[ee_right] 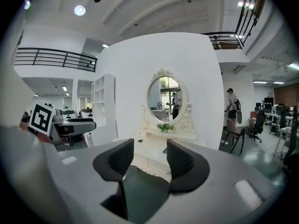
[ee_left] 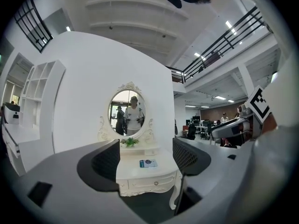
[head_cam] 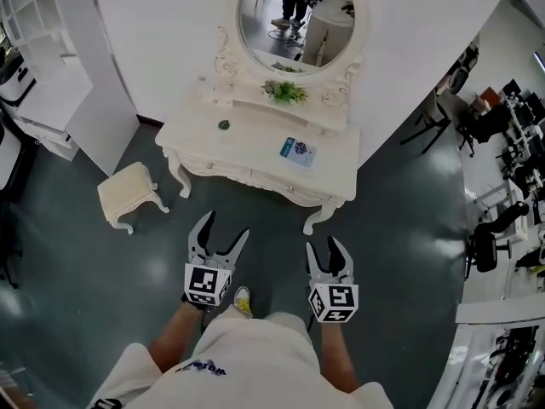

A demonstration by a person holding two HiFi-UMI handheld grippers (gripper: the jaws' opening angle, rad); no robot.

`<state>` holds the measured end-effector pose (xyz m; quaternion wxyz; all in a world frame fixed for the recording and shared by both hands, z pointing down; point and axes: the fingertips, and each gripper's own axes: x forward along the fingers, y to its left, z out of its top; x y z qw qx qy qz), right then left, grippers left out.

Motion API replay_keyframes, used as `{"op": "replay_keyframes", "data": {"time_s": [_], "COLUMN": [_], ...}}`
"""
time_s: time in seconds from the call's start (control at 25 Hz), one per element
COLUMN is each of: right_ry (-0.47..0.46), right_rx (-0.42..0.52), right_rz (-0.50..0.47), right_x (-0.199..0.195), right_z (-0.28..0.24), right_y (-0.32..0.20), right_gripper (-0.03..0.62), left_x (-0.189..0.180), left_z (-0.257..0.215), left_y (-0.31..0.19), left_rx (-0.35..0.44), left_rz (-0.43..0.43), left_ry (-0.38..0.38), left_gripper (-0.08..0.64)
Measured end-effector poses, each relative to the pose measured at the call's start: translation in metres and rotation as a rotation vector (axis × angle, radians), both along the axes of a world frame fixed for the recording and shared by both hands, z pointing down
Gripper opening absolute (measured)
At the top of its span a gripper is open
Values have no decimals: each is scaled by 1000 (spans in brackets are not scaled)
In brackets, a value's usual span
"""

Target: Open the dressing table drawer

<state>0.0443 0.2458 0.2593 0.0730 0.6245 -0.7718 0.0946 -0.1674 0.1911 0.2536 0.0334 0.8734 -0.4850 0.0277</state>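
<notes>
Hovering over the dark floor (head_cam: 85, 271), well short of the white dressing table (head_cam: 247, 139), the left gripper (head_cam: 226, 227) spreads wide and the right gripper (head_cam: 324, 245) stands part open, both empty. The drawer (ee_left: 150, 184) sits closed under the tabletop's front edge.

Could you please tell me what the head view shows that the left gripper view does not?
Only the head view shows the stool beside the dressing table and the person's shoe. Only the left gripper view shows the upper-floor railing and ceiling lights. Both show the table's oval mirror, green plant and blue card.
</notes>
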Motion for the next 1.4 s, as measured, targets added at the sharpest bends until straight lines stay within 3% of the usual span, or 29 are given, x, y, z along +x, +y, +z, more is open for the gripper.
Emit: {"op": "replay_keyframes", "data": {"time_s": [0.44, 0.72, 1.0, 1.4], "right_ry": [17, -23, -26, -11], "right_rx": [-54, -82, -115, -186], "right_rz": [59, 58, 24, -3], "right_x": [18, 44, 81, 141], "right_z": [19, 43, 55, 78], "right_y": [-30, -82, -167, -240], "right_gripper": [217, 216, 216, 216], "left_x": [22, 49, 72, 106], "left_z": [14, 27, 25, 29], "left_y": [-50, -94, -173, -259], "left_rx": [-21, -36, -37, -78], "left_rz": [73, 87, 42, -29], "left_ry": [4, -36, -47, -73], "left_gripper": [359, 359, 358, 347]}}
